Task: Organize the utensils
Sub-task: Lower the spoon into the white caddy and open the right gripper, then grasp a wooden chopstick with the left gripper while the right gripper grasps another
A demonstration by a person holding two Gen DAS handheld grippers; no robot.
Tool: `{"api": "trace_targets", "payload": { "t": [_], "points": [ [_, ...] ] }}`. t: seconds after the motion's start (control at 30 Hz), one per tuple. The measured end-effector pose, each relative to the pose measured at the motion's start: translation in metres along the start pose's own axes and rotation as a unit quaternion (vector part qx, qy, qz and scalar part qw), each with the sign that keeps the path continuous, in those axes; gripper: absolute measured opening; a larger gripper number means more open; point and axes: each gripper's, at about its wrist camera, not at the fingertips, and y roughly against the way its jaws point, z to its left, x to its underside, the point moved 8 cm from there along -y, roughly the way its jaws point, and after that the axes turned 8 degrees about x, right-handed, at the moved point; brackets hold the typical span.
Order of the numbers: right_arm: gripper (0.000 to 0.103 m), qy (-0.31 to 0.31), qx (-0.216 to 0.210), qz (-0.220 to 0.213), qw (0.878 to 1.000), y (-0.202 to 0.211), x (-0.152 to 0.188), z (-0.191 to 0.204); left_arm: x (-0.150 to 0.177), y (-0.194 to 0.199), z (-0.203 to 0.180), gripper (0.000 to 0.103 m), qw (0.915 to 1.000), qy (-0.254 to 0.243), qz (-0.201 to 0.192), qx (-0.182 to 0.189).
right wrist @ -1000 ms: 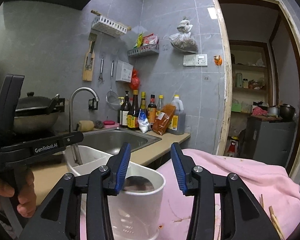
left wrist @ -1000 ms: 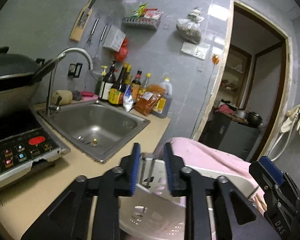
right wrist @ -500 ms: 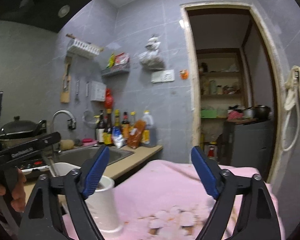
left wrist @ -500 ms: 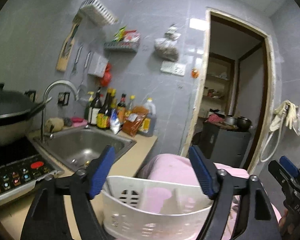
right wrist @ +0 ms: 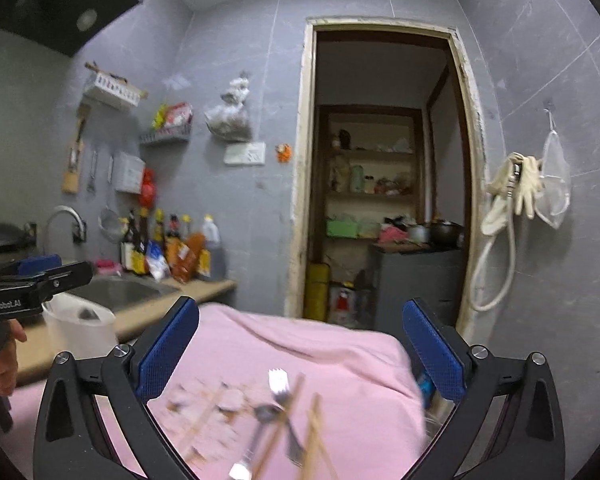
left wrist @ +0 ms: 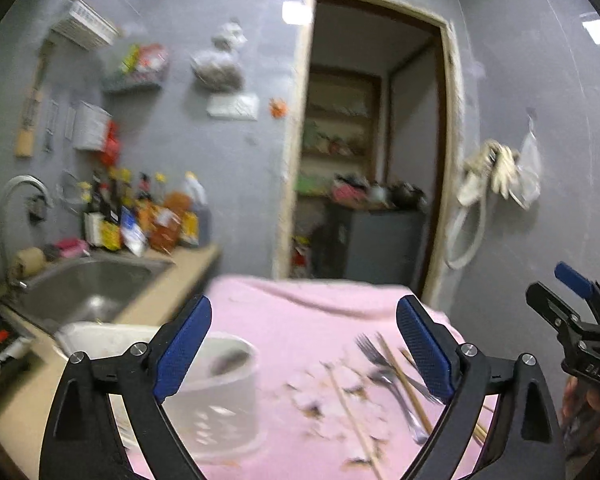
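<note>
Right then, my left gripper (left wrist: 304, 344) had its jaws still spreading apart, with nothing pressed between the blue pads (left wrist: 182, 348); beyond them lay only the pink cloth (left wrist: 300, 320). My right gripper (right wrist: 298, 354) was opening too, its jaws wide and bare, hanging over the same cloth. On that cloth lay the loose utensils: forks (left wrist: 384, 364) and wooden chopsticks (left wrist: 404, 384), jumbled together near the right pad of my left gripper, amid a smear of pale crumbs or a printed pattern I could not make out through the blur. From the right wrist I saw a fork (right wrist: 278, 384) with its tines pointing away from me, crossed by chopsticks (right wrist: 316, 428). A white holder (left wrist: 224, 396) stood upright at the left edge of the cloth, just beside the counter (left wrist: 188, 268), with something dark inside it. Behind it sat the steel sink (left wrist: 88, 284) and a row of bottles (left wrist: 140, 216) against the grey wall.
</note>
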Motion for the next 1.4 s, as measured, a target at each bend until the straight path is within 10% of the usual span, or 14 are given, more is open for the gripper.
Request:
{"api": "trace_targets", "payload": {
  "t": [0.37, 0.57, 0.9, 1.3, 1.4],
  "points": [
    [0.101, 0.036, 0.014, 0.148, 0.988, -0.038, 0.071, -0.039, 0.070, -0.077, -0.041, 0.091, 0.9853, -0.004, 0.167, 0.038],
    [0.065, 0.057, -0.022, 0.253, 0.966, -0.067, 0.117, -0.036, 0.102, -0.106, -0.042, 0.087, 0.9727, -0.010, 0.228, 0.045],
    [0.031, 0.093, -0.074, 0.372, 0.921, -0.090, 0.170, -0.024, 0.141, -0.148, -0.033, 0.045, 0.9442, 0.011, 0.325, 0.055],
    [0.028, 0.123, -0.089, 0.425, 0.892, -0.133, 0.175, -0.012, 0.152, -0.177, -0.005, 0.018, 0.9193, 0.060, 0.386, 0.046],
    [0.007, 0.110, -0.100, 0.438, 0.887, -0.141, 0.176, -0.011, 0.151, -0.178, -0.007, 0.006, 0.9163, 0.061, 0.393, 0.048]
  ]
}}
